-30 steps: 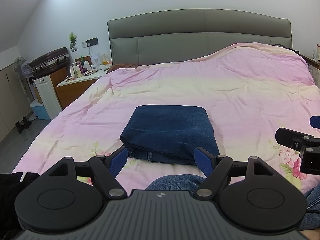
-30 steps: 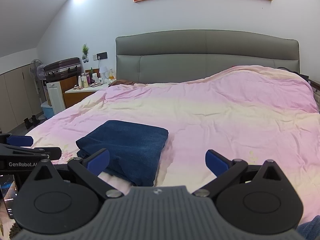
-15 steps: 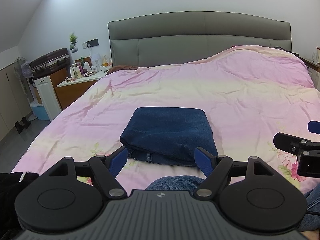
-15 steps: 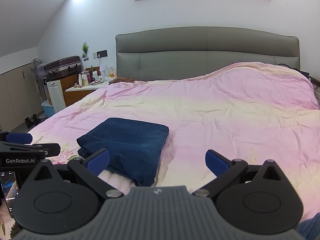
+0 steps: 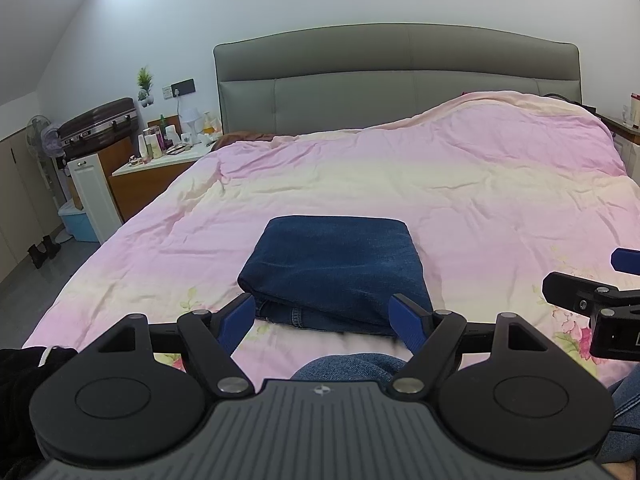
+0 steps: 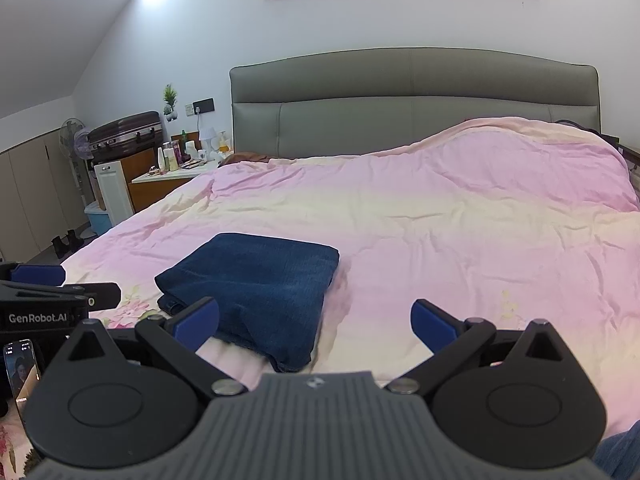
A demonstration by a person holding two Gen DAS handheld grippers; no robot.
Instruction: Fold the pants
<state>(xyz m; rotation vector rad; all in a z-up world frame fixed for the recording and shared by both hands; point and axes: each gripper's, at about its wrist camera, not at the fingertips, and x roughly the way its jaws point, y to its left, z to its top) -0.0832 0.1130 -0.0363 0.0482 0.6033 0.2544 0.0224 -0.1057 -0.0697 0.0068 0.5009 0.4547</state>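
Dark blue jeans (image 5: pixel 334 270) lie folded into a compact rectangle on the pink bedspread (image 5: pixel 400 184), near the bed's front edge. My left gripper (image 5: pixel 325 322) is open and empty, held just in front of the near edge of the jeans. In the right wrist view the folded jeans (image 6: pixel 256 292) sit left of centre. My right gripper (image 6: pixel 316 320) is open and empty, to the right of the jeans and apart from them. The right gripper also shows at the right edge of the left wrist view (image 5: pixel 592 300).
A grey headboard (image 5: pixel 396 80) stands at the back. A bedside table (image 5: pixel 156 168) with bottles, a suitcase (image 5: pixel 100 124) and a fan (image 5: pixel 42 136) are at the left. A phone (image 6: pixel 20 368) lies at the left edge. The person's denim-clad knee (image 5: pixel 348 366) is under the left gripper.
Both grippers have drifted slightly, so the view shifts a little. The folded jeans have not moved. Both grippers stay open.
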